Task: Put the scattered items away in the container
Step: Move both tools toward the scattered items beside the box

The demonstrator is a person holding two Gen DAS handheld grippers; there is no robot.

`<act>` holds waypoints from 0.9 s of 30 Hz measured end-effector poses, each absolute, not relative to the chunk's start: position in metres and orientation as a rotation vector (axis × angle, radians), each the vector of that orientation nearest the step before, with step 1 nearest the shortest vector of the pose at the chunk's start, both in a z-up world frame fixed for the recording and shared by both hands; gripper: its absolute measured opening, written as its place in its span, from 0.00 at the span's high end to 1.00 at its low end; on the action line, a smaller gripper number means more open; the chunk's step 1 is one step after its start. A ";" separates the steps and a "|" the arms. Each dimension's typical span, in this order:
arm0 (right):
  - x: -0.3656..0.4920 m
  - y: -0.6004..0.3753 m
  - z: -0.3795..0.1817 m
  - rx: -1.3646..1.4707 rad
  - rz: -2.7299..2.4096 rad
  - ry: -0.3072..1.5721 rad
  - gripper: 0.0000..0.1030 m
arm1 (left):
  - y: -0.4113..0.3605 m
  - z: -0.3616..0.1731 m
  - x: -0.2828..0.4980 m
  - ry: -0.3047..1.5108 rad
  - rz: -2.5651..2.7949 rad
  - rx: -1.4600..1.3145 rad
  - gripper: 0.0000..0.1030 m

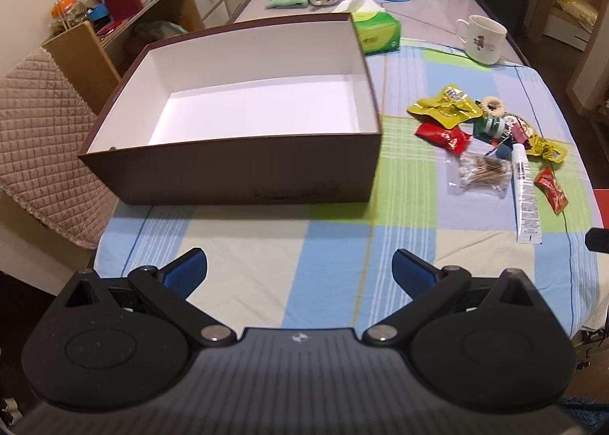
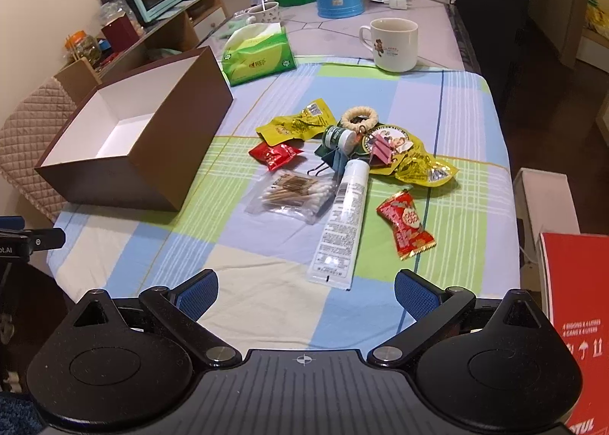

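The brown cardboard box with a white inside [image 1: 243, 99] shows bare; the white squeeze tube [image 2: 340, 221], clear bag of cotton swabs [image 2: 293, 195] and red candy wrapper [image 2: 405, 225] lie beside it on the checked cloth [image 2: 266, 305]; both the left gripper [image 1: 300, 275] and the right gripper [image 2: 306, 296] gape, holding nothing; best pinch the tube across its middle

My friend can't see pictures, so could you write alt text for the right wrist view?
An open right gripper hovers above a checked tablecloth, facing scattered items: a white tube, a bag of cotton swabs and snack packets. An empty brown box sits to their left.
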State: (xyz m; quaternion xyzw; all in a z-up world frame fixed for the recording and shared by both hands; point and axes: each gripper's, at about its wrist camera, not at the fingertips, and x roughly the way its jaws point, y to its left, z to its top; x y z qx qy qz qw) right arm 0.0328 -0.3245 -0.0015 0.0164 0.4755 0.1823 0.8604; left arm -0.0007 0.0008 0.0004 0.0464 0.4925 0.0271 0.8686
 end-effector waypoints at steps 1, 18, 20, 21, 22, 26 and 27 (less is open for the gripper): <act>0.030 -0.324 -0.002 0.042 0.381 0.996 0.02 | 0.002 0.001 -0.002 1.028 0.053 0.100 0.01; 0.009 -0.316 0.000 0.109 0.331 0.994 0.02 | 0.014 0.013 -0.012 0.988 0.005 0.150 0.01; 0.010 -0.318 0.002 0.110 0.330 0.990 0.02 | 0.013 0.014 -0.011 0.985 0.004 0.153 0.01; 0.009 -0.319 0.002 0.110 0.329 0.988 0.02 | 0.012 0.015 -0.011 0.984 0.003 0.153 0.01; 0.009 -0.319 0.003 0.111 0.328 0.986 0.02 | 0.012 0.015 -0.011 0.984 0.002 0.153 0.01; 0.009 -0.321 0.003 0.112 0.327 0.982 0.02 | 0.008 0.015 -0.011 0.978 -0.001 0.155 0.01; 0.008 -0.322 0.003 0.112 0.327 0.982 0.02 | 0.007 0.015 -0.011 0.977 -0.002 0.155 0.01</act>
